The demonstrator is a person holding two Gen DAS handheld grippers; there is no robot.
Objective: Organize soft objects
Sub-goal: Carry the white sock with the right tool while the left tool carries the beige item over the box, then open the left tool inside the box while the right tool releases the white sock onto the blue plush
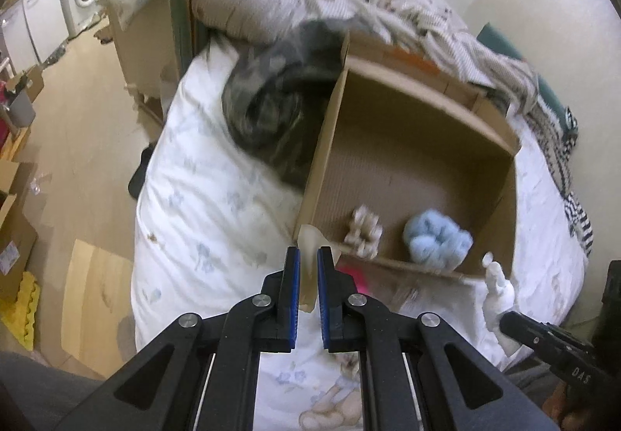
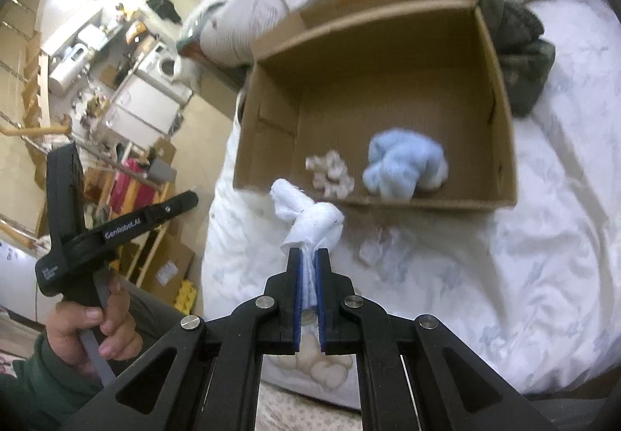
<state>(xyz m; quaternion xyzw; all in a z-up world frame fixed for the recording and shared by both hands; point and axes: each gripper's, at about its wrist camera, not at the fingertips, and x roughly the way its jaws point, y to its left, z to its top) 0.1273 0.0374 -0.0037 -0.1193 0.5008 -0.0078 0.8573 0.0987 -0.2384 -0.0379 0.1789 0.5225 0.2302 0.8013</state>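
Right wrist view: shows the right claw (image 2: 308,268) squeezed narrow on the tail of a white knotted cloth (image 2: 306,217), at lower centre of the frame. Holds that bundle in the air just short of the near wall of the cardboard box (image 2: 500,101), not yet over the opening.

Already sorted, judging by how things lie: a fluffy blue bundle (image 2: 403,167) and a small beige bundle (image 2: 330,174), side by side on the box floor near the front wall, close but apart. Plenty of bare cardboard behind them.

Left wrist view: shows the left claw (image 1: 308,268) nearly closed at lower centre, with only the pale corner of the box visible behind the slit. Looks empty. Seen from the right wrist, stands at the left edge of the frame in a hand (image 2: 89,326), apart from the box.

Left to do, at a guess: carry the white cloth over the rim and let it drop beside the other two. After that, perhaps the dark camouflage garment (image 1: 271,112) lying against the box wall at centre left, though cannot say whether it belongs to the job. Same for the rumpled striped blanket (image 1: 427,15) behind the box on the white quilt (image 1: 217,198).

Roughly two pieces in, a third on the way
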